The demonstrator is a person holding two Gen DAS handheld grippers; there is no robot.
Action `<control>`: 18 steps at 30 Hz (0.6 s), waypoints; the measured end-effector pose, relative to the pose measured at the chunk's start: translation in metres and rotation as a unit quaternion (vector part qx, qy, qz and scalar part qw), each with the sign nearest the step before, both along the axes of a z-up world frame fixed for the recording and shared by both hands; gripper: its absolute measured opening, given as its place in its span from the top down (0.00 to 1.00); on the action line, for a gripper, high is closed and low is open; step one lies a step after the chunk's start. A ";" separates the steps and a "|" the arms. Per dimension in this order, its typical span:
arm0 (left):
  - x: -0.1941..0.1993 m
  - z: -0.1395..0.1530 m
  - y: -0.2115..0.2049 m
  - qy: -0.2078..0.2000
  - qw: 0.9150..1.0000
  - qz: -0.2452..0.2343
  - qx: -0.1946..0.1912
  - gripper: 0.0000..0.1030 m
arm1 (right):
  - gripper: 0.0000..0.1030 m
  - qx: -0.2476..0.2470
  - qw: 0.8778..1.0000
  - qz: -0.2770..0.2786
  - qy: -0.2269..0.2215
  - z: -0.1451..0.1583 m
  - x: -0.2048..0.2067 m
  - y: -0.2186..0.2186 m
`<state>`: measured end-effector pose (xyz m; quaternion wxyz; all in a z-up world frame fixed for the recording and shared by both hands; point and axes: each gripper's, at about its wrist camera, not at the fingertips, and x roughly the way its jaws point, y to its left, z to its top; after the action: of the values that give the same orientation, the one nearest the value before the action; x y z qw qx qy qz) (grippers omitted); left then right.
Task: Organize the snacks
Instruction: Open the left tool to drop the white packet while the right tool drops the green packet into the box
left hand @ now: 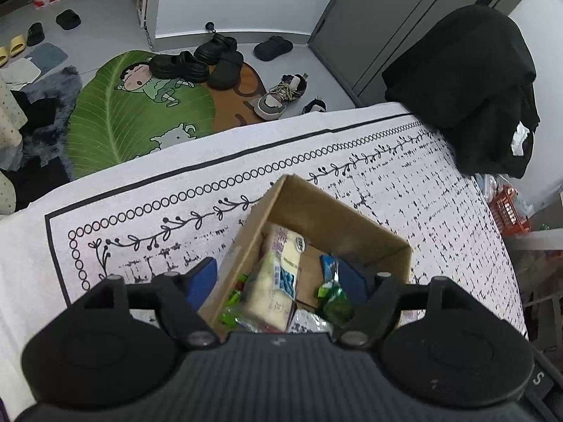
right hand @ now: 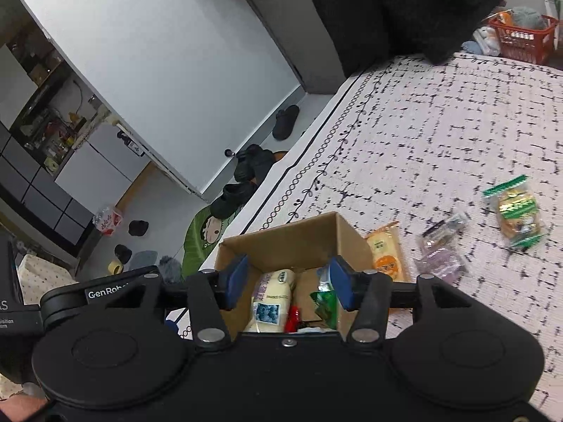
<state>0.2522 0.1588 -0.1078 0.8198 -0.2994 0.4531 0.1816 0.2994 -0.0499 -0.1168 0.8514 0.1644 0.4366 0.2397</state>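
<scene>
Below both my hand-held grippers sits the cardboard box [right hand: 299, 239] on the patterned bedspread [right hand: 440, 133], holding a pale snack pack [right hand: 272, 295]. Left hand-held gripper [left hand: 281, 281] and right hand-held gripper [right hand: 286, 281] are spread, pinching nothing. At three o'clock lie loose snacks, an orange packet [right hand: 387, 253] nearest.

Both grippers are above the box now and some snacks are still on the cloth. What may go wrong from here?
1. The tall cream packet stands slanted in the box and fills much of it, so later snacks may pile up or slide off it.
2. Three snacks stay outside: the orange packet, the purple one and the green one. The green one lies farthest away and might be missed.
</scene>
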 end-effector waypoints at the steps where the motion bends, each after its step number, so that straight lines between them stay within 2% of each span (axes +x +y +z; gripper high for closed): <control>1: -0.001 0.001 -0.001 0.001 1.000 -0.001 0.001 0.26 | 0.50 0.000 1.000 -0.003 0.000 0.001 -0.002 -0.005; 12: -0.017 0.010 -0.036 -0.008 1.000 -0.023 -0.001 0.17 | 0.49 -0.008 0.999 -0.032 -0.009 0.007 -0.022 -0.052; 18: -0.023 0.020 -0.062 -0.023 0.999 -0.040 0.007 0.00 | 0.43 -0.013 0.999 -0.049 -0.014 0.011 -0.032 -0.080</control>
<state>0.2294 0.0972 -0.0879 0.8389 -0.2793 0.4440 0.1450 0.2671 -0.1304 -0.1058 0.8704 0.1714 0.4188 0.1941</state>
